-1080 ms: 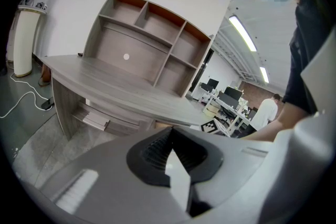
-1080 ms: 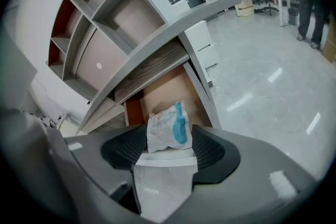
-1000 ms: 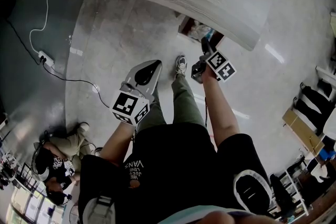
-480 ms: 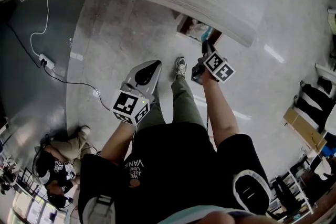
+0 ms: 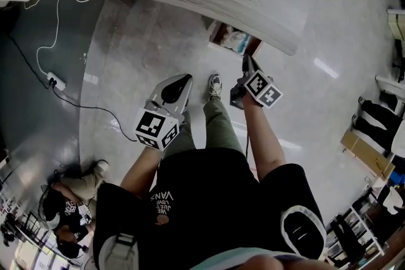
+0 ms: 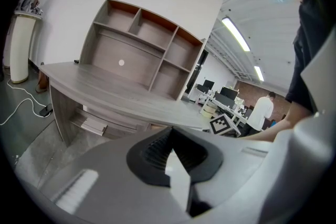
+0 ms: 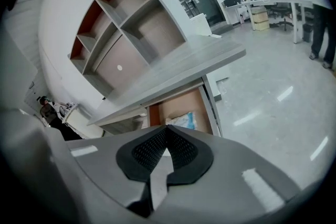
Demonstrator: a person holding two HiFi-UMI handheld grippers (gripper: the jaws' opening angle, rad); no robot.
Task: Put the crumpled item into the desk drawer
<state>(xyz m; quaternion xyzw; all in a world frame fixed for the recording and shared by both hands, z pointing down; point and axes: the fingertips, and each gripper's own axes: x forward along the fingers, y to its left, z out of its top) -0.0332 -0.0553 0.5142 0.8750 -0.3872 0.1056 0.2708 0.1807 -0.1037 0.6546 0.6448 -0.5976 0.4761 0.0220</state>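
The crumpled item, a white and blue packet, lies inside the open desk drawer under the right end of the grey desk. From the head view the item shows in the drawer just below the desk's edge. My right gripper hangs a short way in front of the drawer, and its jaws are closing fully together with nothing between them. My left gripper is held lower left over the floor, shut and empty.
A white cable and power strip lie on the floor at left. A person sits on the floor at lower left. My own foot stands near the drawer. A shelf unit tops the desk. Office desks and a standing person are behind.
The right gripper has drawn back a little from the drawer, and more of the open drawer with the item in it now shows. The left gripper has stayed put.
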